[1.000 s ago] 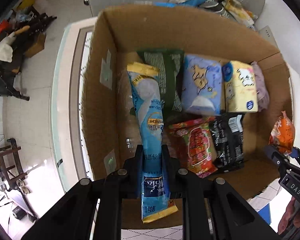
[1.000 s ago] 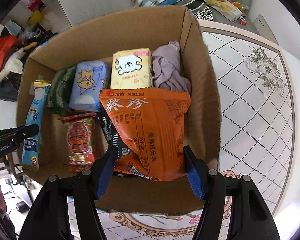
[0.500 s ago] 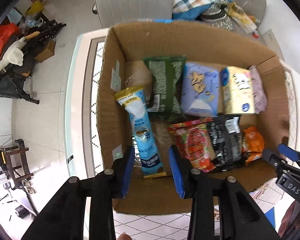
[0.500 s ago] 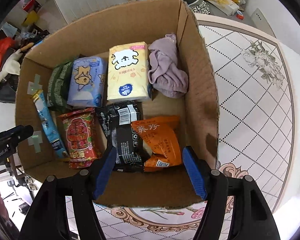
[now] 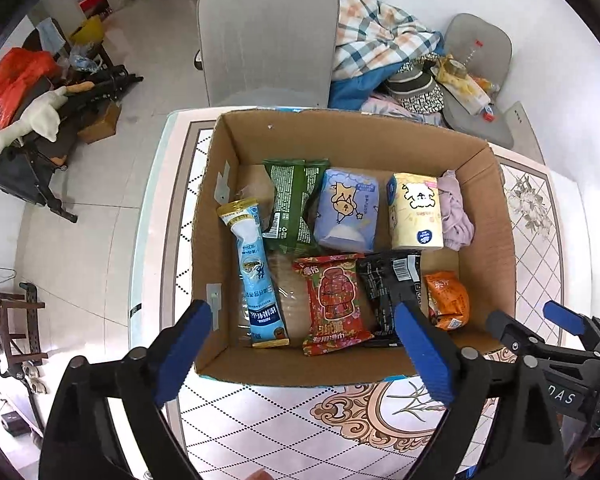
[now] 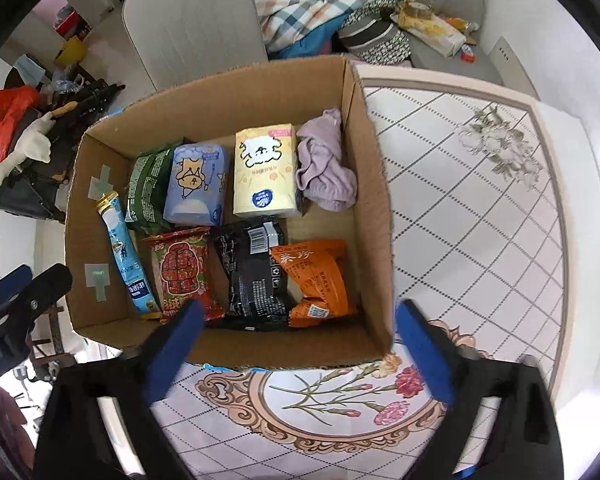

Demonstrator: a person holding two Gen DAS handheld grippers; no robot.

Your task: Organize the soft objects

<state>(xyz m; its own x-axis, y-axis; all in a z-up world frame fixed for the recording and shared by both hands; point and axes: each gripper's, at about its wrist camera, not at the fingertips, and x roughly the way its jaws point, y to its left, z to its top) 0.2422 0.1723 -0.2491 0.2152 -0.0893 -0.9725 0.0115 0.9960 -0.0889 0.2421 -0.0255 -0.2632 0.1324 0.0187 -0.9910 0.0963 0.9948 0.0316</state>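
Jaws of the left gripper (image 5: 302,332) stand wide apart, blue pads splayed over the near wall of the cardboard box (image 5: 496,240), gripping nothing and touching nothing. Right gripper (image 6: 296,334) likewise spread wide and empty, one pad over the box's near rim, the other over the patterned tabletop (image 6: 472,216) just beside the box. Right gripper's body also shows at the edge of the left view, with the letters "DAS" legible on it. All soft goods lie inside the box. Far row, left to right: green packet (image 5: 294,200), blue tissue pack with a cartoon animal (image 5: 346,210), yellow tissue pack with a white fluffy cartoon figure (image 5: 416,210), crumpled lilac cloth (image 5: 454,212) against the right wall. Near row: long light-blue pouch with a yellow top band (image 5: 256,276) lying along the left wall, with Chinese print too small to make out; red snack bag with a padded-jacket picture (image 5: 334,302), its yellow characters not legible; black packet with a white barcode label (image 5: 392,292); orange bag (image 6: 318,276) printed with two large characters, the second reading "珍", its edge overlapping the black packet. Grey tape patches stuck on the box's inner left wall. Grey chair (image 5: 268,32) behind the box.
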